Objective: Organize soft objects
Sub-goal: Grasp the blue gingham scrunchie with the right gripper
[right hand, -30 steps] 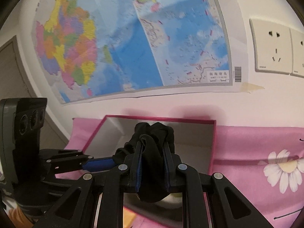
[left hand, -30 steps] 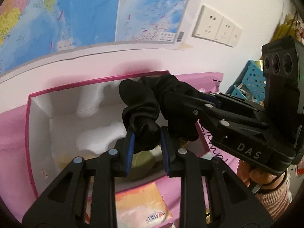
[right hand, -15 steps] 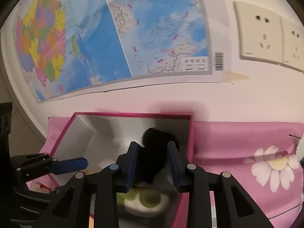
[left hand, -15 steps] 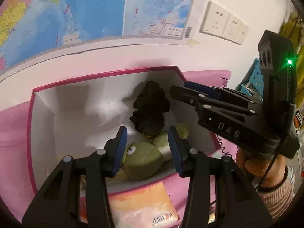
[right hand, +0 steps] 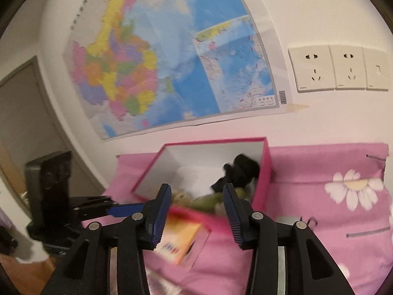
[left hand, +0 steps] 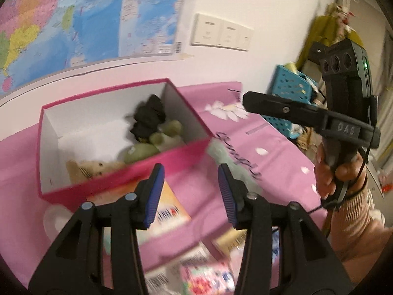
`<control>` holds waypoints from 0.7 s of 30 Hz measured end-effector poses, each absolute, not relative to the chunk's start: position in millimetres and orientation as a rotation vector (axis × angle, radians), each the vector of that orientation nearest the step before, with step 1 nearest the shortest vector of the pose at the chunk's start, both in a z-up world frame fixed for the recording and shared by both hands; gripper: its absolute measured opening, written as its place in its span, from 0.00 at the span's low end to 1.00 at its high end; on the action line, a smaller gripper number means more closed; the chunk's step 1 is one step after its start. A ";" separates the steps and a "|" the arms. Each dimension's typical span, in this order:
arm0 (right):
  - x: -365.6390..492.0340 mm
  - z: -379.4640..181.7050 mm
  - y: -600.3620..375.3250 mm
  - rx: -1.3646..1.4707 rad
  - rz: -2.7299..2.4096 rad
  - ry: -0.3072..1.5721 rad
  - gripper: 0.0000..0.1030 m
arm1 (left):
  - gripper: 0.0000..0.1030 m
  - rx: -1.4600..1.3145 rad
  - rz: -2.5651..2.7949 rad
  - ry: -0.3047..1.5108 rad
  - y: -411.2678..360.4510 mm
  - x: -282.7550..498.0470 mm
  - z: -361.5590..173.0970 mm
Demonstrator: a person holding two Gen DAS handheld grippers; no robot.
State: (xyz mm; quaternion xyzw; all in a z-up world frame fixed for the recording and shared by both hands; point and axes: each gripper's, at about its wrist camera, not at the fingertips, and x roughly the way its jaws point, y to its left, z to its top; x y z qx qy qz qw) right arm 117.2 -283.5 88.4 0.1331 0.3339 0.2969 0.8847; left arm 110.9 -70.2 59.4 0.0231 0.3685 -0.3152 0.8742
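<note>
A pink box point(left hand: 147, 172) with a white inside stands on the pink cloth; it also shows in the right wrist view point(right hand: 266, 169). A crumpled black cloth point(left hand: 148, 116) point(right hand: 242, 172) lies in its far right corner, on a green plush toy point(left hand: 141, 152) point(right hand: 208, 200). A tan plush toy point(left hand: 94, 168) lies at the box's front left. My left gripper point(left hand: 189, 191) is open and empty, just in front of the box. My right gripper point(right hand: 196, 210) is open and empty, held back from the box; it appears at right in the left wrist view point(left hand: 282, 105).
An orange packet point(left hand: 167, 209) point(right hand: 181, 241) lies in front of the box. More printed packets point(left hand: 201, 272) lie nearer. A blue perforated basket point(left hand: 289, 93) stands at the right. A map point(right hand: 172, 59) and wall sockets point(right hand: 339, 68) are behind.
Both grippers opened and let the black cloth drop into the box, then drew back and up. The box now looks farther away in both views.
</note>
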 end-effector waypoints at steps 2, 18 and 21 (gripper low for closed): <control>99.4 90.3 -287.5 0.277 0.635 0.696 0.48 | 0.47 0.069 -0.680 0.768 -71.2 94.2 55.9; 7.7 7.4 -300.8 0.227 0.601 0.943 0.56 | 0.47 0.131 -0.827 0.878 -94.9 23.6 5.1; 1.0 -14.6 -295.5 0.210 0.589 1.017 0.57 | 0.47 0.134 -0.843 0.893 -98.1 17.6 -1.6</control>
